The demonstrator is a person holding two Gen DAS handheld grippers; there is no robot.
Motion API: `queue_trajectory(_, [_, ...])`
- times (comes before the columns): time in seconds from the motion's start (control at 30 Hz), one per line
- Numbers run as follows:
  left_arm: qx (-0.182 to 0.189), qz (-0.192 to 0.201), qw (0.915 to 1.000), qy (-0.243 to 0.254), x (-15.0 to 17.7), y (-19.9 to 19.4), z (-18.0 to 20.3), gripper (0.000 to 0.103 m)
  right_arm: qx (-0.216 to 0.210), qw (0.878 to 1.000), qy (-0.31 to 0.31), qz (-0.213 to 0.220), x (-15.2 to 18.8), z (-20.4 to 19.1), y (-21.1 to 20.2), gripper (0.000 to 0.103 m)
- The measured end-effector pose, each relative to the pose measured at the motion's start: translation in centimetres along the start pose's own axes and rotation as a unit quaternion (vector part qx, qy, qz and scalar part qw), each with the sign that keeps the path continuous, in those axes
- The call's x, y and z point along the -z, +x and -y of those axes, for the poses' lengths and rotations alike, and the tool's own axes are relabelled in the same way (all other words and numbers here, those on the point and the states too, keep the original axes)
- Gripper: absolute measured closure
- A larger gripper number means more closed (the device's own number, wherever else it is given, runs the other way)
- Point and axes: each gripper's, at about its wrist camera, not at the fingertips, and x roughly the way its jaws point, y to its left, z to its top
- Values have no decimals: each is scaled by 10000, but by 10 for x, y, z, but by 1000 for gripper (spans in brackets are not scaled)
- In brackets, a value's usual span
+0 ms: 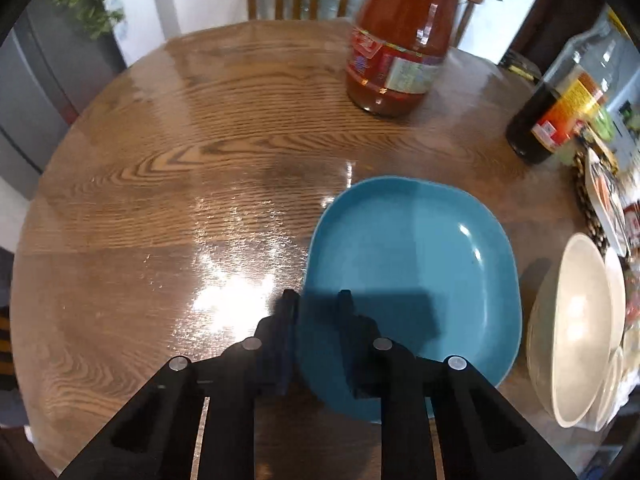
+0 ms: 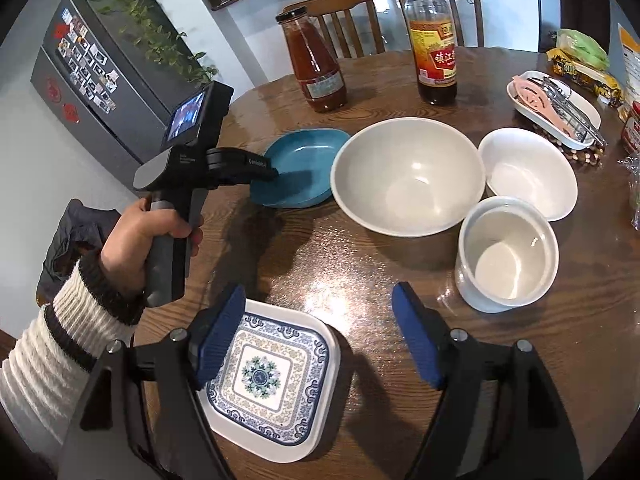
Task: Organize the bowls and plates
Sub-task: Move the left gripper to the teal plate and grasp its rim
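Observation:
A blue squarish plate (image 1: 420,260) (image 2: 304,160) lies on the round wooden table (image 1: 160,160). My left gripper (image 1: 316,304) (image 2: 272,172) straddles its near left rim, one finger outside and one inside, shut on the rim. A square blue-patterned white plate (image 2: 272,380) lies at the table's near edge. Above it my right gripper (image 2: 320,340) stands open and holds nothing, its left pad over the plate's left edge. To the right of the blue plate sit a large white bowl (image 2: 408,176) (image 1: 576,320), a smaller white bowl (image 2: 528,172) and a deep white cup (image 2: 508,256).
A red sauce bottle (image 2: 316,68) (image 1: 400,40) and a dark vinegar bottle (image 2: 434,40) (image 1: 560,112) stand at the table's far side. A white tray of utensils (image 2: 556,108) and food packets lie far right. Chairs stand behind. A hand (image 2: 148,240) holds the left gripper.

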Motion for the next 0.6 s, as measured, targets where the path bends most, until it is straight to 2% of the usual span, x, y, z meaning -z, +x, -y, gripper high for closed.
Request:
queue_trajectory(0.1, [121, -23, 9999, 106, 8, -1, 4, 93, -5, 10000, -8, 1, -3, 1, 2, 27])
queue_trajectory(0.27, [217, -148, 9992, 305, 32, -6, 7, 93, -63, 9999, -94, -50, -8, -2, 10, 27])
queue_trajectory(0.47, [67, -244, 9978, 617, 72, -20, -8, 93, -229, 9992, -242, -212, -13, -15, 26, 27])
queue_trajectory(0.6, [165, -372, 9974, 595, 95, -33, -23, 93, -344, 9979, -386, -377, -20, -28, 46, 27])
